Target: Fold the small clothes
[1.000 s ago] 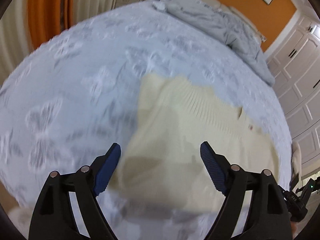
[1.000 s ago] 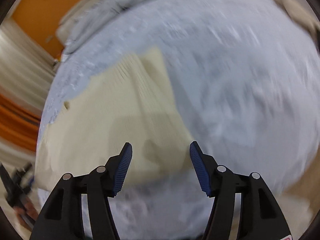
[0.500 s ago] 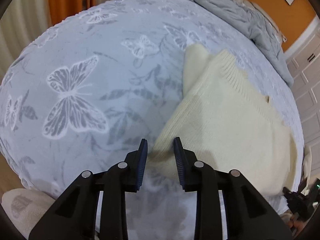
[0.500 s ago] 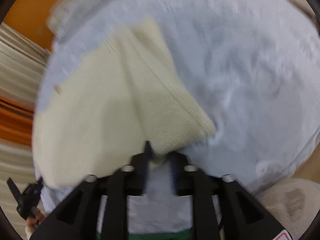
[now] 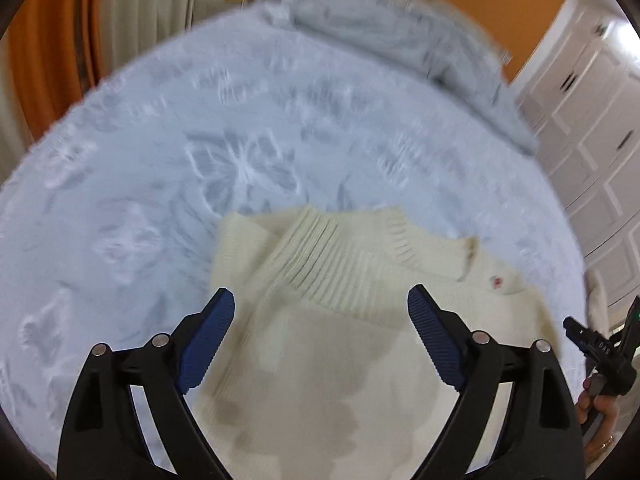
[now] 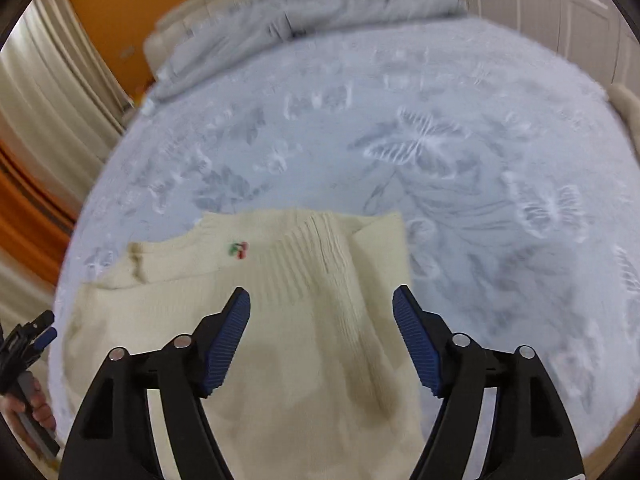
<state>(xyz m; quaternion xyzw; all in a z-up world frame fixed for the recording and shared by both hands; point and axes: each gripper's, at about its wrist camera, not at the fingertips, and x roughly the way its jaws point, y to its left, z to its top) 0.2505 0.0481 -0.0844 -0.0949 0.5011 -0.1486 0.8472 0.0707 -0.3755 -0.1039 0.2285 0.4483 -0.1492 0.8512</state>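
Home bedroom: bed (image 6: 460, 92) under butterfly-print cover, rumpled grey duvet (image 6: 304, 4) at headboard, orange wall (image 6: 108, 0), pleated curtains (image 5: 52, 40), white panelled wardrobe doors (image 5: 592, 120).

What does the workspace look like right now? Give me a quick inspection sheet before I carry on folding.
Surface: bed with a pale blue butterfly bedspread, blurred by motion.
Job's things: cream knit sweater lying on the bedspread, folded in on itself, ribbed band on top; small red and green emblem near the neckline.
Clutter: grey duvet bunched at the far end of the bed.
Grippers: left gripper open over the sweater, holding nothing; right gripper open over the sweater's right part, holding nothing.
Cables: nothing seen.
Surroundings: orange wall, orange curtain, white panelled doors.
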